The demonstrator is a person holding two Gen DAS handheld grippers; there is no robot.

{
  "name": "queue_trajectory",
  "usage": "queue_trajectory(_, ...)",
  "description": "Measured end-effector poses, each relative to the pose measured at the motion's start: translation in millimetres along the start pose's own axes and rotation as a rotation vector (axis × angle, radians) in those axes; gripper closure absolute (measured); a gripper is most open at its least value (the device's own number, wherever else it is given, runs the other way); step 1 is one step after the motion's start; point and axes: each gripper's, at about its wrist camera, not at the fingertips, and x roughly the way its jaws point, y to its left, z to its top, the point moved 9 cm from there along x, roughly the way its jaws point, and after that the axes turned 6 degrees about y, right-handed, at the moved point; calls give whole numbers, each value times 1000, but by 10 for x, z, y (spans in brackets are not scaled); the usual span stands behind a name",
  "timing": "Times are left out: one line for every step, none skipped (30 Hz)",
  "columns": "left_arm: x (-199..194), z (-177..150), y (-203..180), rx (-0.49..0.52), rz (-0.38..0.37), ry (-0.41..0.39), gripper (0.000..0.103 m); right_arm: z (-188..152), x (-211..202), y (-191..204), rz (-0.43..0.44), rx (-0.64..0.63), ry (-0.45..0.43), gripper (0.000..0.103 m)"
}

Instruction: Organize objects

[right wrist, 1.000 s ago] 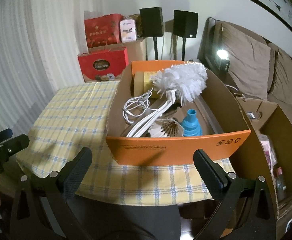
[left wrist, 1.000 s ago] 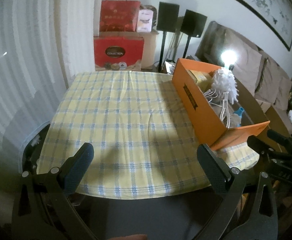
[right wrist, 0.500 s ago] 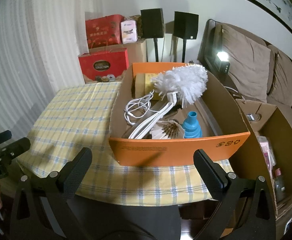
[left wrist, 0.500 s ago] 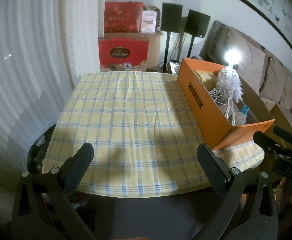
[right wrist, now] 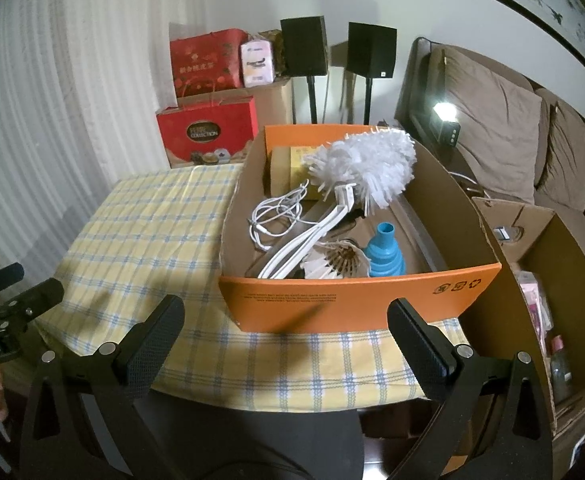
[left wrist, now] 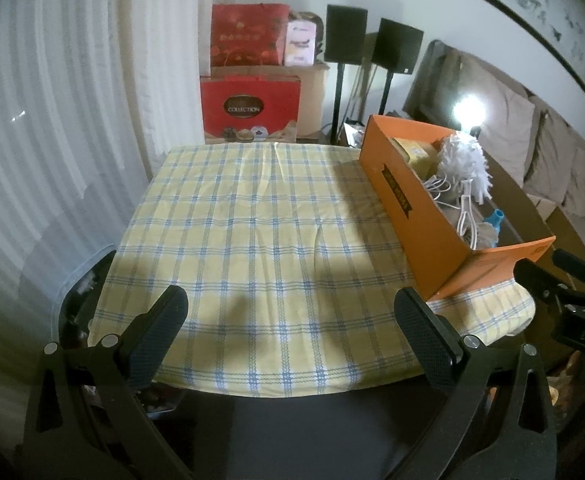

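The open orange cardboard box full of things sits straight ahead of the right gripper, the nearer one. Both it and the left gripper are wide open and hold nothing.

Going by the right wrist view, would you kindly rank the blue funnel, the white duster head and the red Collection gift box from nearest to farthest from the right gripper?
1. Blue funnel, at the near right end inside the orange box, closest to the right gripper.
2. White duster head, toward the box's far end.
3. Red Collection gift box, beyond the table, far left.
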Motion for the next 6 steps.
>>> queue_trajectory(-3, 0, 0, 0, 0, 0, 0, 0, -1, 0, 0, 0, -1, 1)
queue_trajectory(-2, 0, 0, 0, 1, -1, 0, 1, 1, 3, 0, 0, 1, 1)
queue_trajectory(-1, 1, 4, 3, 4, -1, 0, -1, 1, 7, 0, 0, 0, 1)
queue_trajectory(1, 1, 2, 4, 5, -2, 0, 1, 2, 15, 0, 0, 1, 1)
queue_trajectory(3, 3, 3, 5, 5, -3, 0, 2, 1, 22, -1, 0, 1, 1)
queue_trajectory(3, 4, 3, 6, 5, -2, 0, 3, 2, 34, -1, -1, 1, 1)
